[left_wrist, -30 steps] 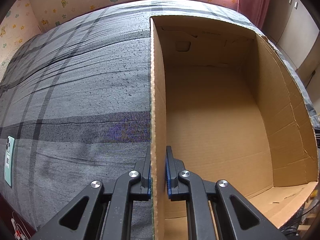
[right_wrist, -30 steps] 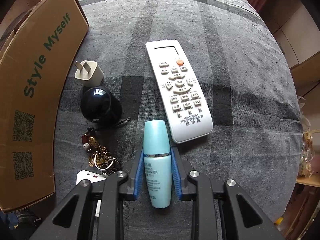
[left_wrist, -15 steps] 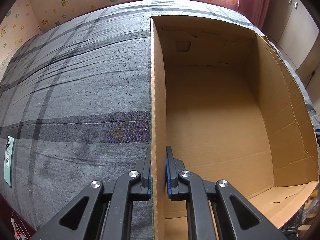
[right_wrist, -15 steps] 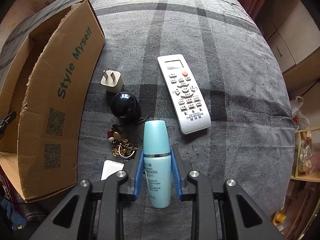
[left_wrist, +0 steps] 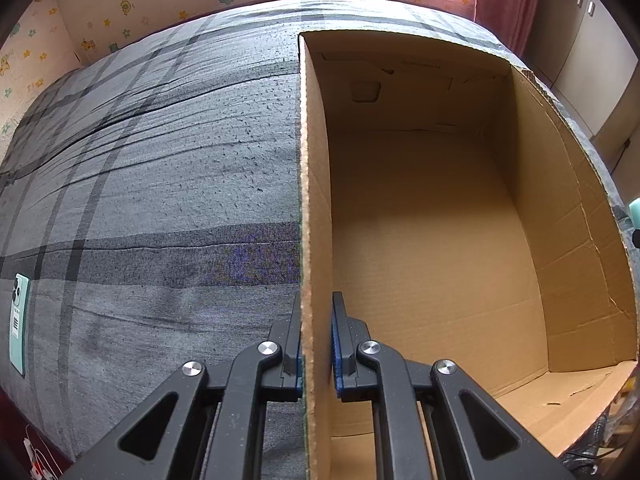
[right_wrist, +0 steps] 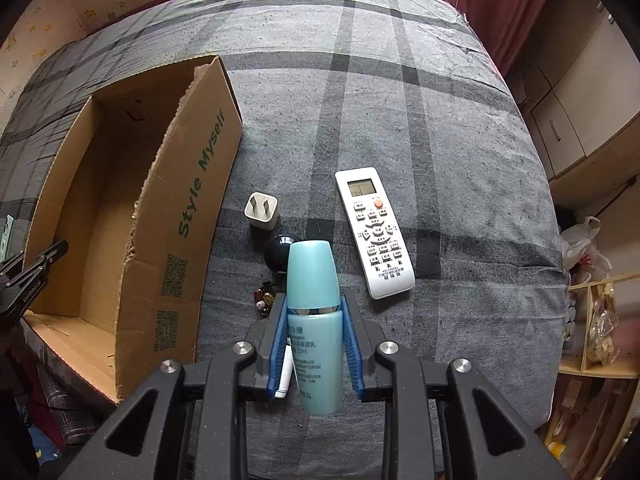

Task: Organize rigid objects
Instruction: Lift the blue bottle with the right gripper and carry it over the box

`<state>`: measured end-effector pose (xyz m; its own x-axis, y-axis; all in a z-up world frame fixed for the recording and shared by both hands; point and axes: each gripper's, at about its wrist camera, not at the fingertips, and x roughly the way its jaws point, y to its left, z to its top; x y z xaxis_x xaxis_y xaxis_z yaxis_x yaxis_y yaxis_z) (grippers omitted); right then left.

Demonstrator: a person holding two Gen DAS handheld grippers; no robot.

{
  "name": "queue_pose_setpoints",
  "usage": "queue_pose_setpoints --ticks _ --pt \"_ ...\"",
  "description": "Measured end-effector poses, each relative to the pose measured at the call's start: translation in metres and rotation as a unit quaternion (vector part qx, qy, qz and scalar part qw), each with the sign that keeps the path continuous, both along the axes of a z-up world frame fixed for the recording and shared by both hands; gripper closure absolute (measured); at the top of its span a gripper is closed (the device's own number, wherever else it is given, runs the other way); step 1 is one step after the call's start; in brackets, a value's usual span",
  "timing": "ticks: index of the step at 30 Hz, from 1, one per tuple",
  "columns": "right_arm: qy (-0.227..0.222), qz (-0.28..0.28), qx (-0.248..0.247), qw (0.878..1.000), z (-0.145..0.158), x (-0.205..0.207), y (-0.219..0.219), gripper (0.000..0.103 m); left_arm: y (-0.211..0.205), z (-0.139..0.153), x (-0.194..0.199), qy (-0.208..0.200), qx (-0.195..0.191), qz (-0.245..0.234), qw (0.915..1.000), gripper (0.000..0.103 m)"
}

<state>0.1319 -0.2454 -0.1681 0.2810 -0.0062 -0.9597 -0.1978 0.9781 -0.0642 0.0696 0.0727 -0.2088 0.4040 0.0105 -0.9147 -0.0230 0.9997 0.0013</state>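
My right gripper [right_wrist: 313, 312] is shut on a pale turquoise bottle [right_wrist: 314, 312], held in the air above the bed. Below it lie a white remote control [right_wrist: 374, 232], a white plug adapter [right_wrist: 261, 211], a dark round object [right_wrist: 278, 254] and a bunch of small charms [right_wrist: 264, 300], partly hidden by the bottle. An open cardboard box [right_wrist: 132, 184] printed "Style Myself" stands to the left. My left gripper [left_wrist: 316, 332] is shut on the box's left wall [left_wrist: 310, 200]; the box floor [left_wrist: 432, 248] is bare. The left gripper [right_wrist: 28, 276] also shows at the box's edge in the right wrist view.
The bed has a grey plaid cover [right_wrist: 400, 92]. A mint-green phone [left_wrist: 18, 320] lies at the bed's left edge. A small white object [right_wrist: 284, 372] shows under the right gripper. Cabinets [right_wrist: 580, 120] and a shelf with bags [right_wrist: 596, 320] stand to the right of the bed.
The right gripper has risen with the bottle, so the items on the bed look smaller and the box interior has come into its view. The left gripper has not moved.
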Motion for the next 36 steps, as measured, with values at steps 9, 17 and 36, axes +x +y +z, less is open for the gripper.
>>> queue_pose_setpoints --ticks 9,17,36 --pt "-0.022 0.018 0.008 1.0 0.028 0.01 0.029 0.076 0.001 0.0 0.001 0.002 0.0 0.001 1.0 0.092" --pt "-0.037 0.045 0.025 0.998 0.048 0.019 0.065 0.076 -0.001 -0.001 0.003 0.003 0.004 0.002 1.0 0.092" --pt "-0.017 0.114 0.055 0.992 0.029 0.034 0.165 0.075 0.0 -0.002 0.004 0.004 0.001 0.005 1.0 0.092"
